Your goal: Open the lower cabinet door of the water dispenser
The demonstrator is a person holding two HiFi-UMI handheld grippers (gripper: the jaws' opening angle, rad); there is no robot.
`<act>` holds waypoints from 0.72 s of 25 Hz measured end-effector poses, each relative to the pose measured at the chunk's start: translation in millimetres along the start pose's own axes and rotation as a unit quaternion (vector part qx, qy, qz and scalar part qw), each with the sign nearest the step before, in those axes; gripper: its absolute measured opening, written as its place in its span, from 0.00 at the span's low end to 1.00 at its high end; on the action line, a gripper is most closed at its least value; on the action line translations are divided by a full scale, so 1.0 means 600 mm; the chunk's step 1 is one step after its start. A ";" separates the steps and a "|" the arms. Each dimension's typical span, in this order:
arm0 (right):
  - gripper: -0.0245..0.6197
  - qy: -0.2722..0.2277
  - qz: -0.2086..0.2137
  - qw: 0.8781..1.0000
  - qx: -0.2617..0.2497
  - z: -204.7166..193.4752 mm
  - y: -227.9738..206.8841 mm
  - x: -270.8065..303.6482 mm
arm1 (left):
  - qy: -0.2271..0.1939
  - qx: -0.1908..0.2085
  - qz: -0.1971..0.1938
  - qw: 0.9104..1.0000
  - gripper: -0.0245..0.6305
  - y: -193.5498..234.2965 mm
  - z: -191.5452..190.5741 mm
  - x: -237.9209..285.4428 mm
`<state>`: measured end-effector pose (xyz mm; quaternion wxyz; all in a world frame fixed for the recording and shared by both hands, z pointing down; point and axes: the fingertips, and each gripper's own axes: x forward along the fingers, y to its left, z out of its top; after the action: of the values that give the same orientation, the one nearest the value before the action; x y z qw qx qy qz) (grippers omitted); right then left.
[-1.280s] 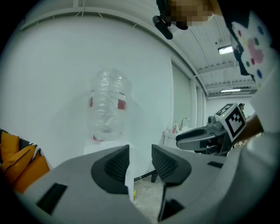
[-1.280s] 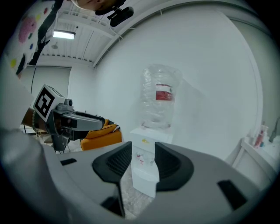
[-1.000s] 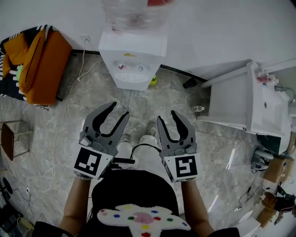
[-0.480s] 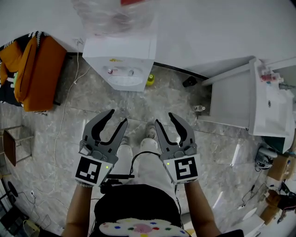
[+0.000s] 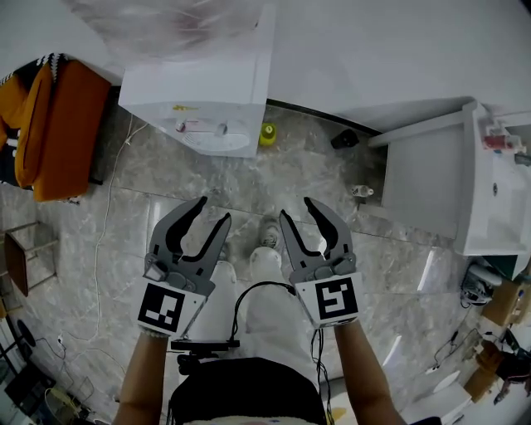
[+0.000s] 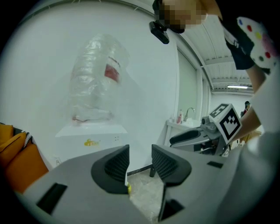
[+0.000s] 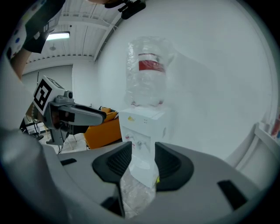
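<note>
A white water dispenser [image 5: 199, 100] stands against the far wall with a clear bottle [image 5: 170, 23] on top; its lower cabinet door is hidden in the head view. In the right gripper view the dispenser [image 7: 142, 131] shows beyond the jaws with its taps and red-labelled bottle [image 7: 148, 70]. My left gripper [image 5: 207, 212] and right gripper [image 5: 299, 212] hover side by side over the marble floor, well short of the dispenser. Both are open with nothing between the fingers. In the left gripper view the dispenser [image 6: 92, 140] sits to the left of my left gripper [image 6: 140, 162].
An orange bag [image 5: 54, 129] lies left of the dispenser. A small yellow object [image 5: 267, 133] sits on the floor by its right side. A white sink cabinet [image 5: 440, 178] stands at right. A cable [image 5: 104, 232] trails across the floor; a stool [image 5: 21, 261] is at far left.
Both grippers have sunk lower and come nearer the dispenser, which now looks larger and sits further left in the head view. The jaws have kept their opening.
</note>
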<state>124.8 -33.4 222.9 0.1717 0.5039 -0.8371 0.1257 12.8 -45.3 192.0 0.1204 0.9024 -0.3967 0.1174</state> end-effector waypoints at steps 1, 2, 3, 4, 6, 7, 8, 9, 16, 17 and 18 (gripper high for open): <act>0.27 0.003 0.001 1.000 0.001 -0.008 -0.006 0.006 | 0.002 -0.003 0.002 1.000 0.28 0.001 -0.008 0.008; 0.27 0.005 0.002 1.000 0.000 -0.017 -0.011 0.013 | 0.005 -0.005 0.005 1.000 0.28 0.003 -0.017 0.015; 0.27 0.007 0.004 1.000 0.000 -0.026 -0.016 0.020 | 0.007 -0.006 0.007 1.000 0.28 0.004 -0.026 0.023; 0.27 0.008 0.007 1.000 -0.002 -0.035 -0.021 0.027 | 0.010 -0.007 0.009 1.000 0.28 0.005 -0.034 0.030; 0.27 0.010 0.014 1.000 -0.003 -0.054 -0.029 0.040 | 0.017 -0.009 0.011 1.000 0.28 0.005 -0.051 0.044; 0.27 0.013 0.016 1.000 -0.002 -0.064 -0.033 0.046 | 0.021 -0.011 0.011 1.000 0.28 0.005 -0.060 0.051; 0.27 0.017 0.019 1.000 0.000 -0.075 -0.036 0.053 | 0.025 -0.012 0.011 1.000 0.28 0.006 -0.069 0.057; 0.27 0.022 0.022 1.000 0.001 -0.087 -0.039 0.061 | 0.029 -0.013 0.012 0.999 0.28 0.007 -0.078 0.063; 0.27 0.036 0.043 0.998 -0.007 -0.155 -0.062 0.123 | 0.040 -0.022 0.013 0.999 0.28 0.014 -0.135 0.114; 0.27 0.039 0.045 0.998 -0.010 -0.165 -0.065 0.130 | 0.040 -0.023 0.014 0.999 0.28 0.014 -0.142 0.121; 0.27 0.042 0.047 0.998 -0.012 -0.176 -0.068 0.137 | 0.042 -0.025 0.015 0.999 0.28 0.013 -0.150 0.128</act>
<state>142.5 -77.6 354.5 0.2065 0.4562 -0.8533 0.1451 47.1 -75.3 301.3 0.1574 0.8874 -0.4077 0.1468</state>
